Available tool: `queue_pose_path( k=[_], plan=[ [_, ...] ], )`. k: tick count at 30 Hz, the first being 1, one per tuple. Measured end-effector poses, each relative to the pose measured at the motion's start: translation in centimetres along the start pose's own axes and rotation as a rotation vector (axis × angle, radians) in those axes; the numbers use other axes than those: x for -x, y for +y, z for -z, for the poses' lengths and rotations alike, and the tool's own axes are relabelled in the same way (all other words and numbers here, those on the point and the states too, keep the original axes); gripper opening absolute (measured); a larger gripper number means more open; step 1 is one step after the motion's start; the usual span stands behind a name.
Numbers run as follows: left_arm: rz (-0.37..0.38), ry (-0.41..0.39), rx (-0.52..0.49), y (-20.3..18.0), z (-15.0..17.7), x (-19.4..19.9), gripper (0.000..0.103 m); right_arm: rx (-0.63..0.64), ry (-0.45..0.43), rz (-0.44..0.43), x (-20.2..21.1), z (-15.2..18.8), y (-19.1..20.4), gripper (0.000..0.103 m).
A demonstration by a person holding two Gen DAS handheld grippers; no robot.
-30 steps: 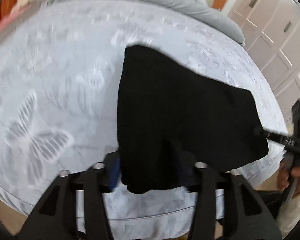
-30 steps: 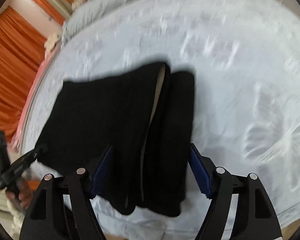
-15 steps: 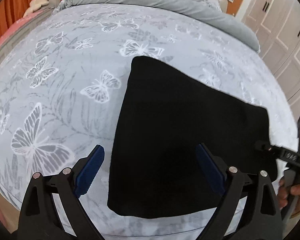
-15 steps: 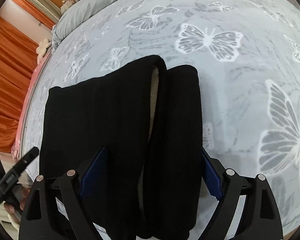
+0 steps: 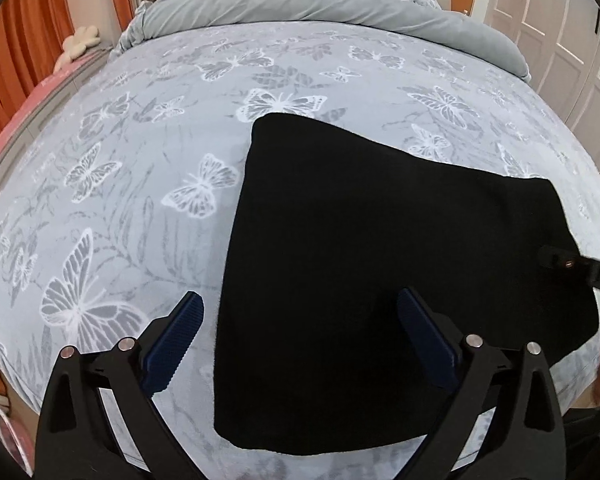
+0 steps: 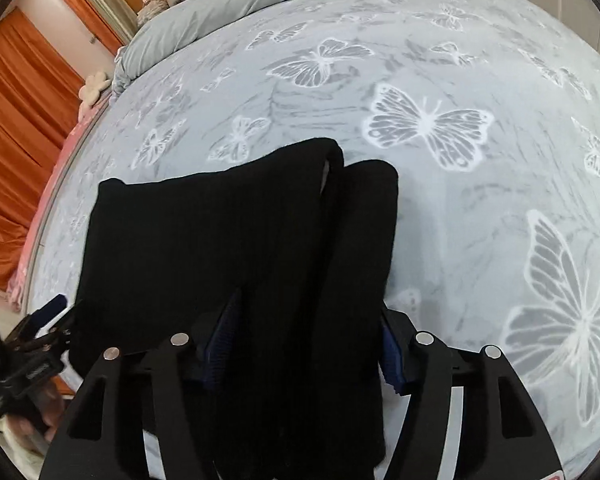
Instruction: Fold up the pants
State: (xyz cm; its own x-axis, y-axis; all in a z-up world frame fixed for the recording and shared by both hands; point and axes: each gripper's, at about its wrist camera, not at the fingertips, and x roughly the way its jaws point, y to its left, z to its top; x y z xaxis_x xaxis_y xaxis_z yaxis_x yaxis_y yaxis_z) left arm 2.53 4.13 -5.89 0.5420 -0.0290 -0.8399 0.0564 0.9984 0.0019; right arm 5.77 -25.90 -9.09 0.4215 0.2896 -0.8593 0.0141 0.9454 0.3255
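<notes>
Pants lie folded into a flat dark block near the bed's front edge. Your left gripper has just opened wide above them, gripping nothing; your right gripper, jaws just narrowing, straddles the doubled legs. At least one fold looks left.

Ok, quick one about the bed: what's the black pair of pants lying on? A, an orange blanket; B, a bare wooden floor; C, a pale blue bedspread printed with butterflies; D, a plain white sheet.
C: the black pants lie flat on the pale blue bedspread, whose white and grey butterfly print shows all around them in both wrist views.
</notes>
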Motion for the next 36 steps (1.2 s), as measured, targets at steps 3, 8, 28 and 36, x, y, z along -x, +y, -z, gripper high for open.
queue_pose_path(
  k=[3, 8, 28, 36],
  plan=[
    [0.0, -0.003, -0.006, 0.1, 0.2, 0.2, 0.096, 0.022, -0.022, 0.047, 1.2, 0.6, 0.1, 0.071],
    [0.051, 0.02, -0.006, 1.1, 1.2, 0.7, 0.098, 0.082, 0.002, 0.026, 2.5, 2.3, 0.3, 0.079],
    [0.473, 0.259, 0.344, 5.0, 2.4, -3.9, 0.097, -0.103, 0.076, -0.198, 0.9, 5.1, -2.3, 0.047],
    [0.483, 0.191, 0.231, 4.9, 2.4, 0.2, 0.043, -0.079, 0.032, -0.298, 5.0, 6.2, -2.6, 0.035]
  ],
)
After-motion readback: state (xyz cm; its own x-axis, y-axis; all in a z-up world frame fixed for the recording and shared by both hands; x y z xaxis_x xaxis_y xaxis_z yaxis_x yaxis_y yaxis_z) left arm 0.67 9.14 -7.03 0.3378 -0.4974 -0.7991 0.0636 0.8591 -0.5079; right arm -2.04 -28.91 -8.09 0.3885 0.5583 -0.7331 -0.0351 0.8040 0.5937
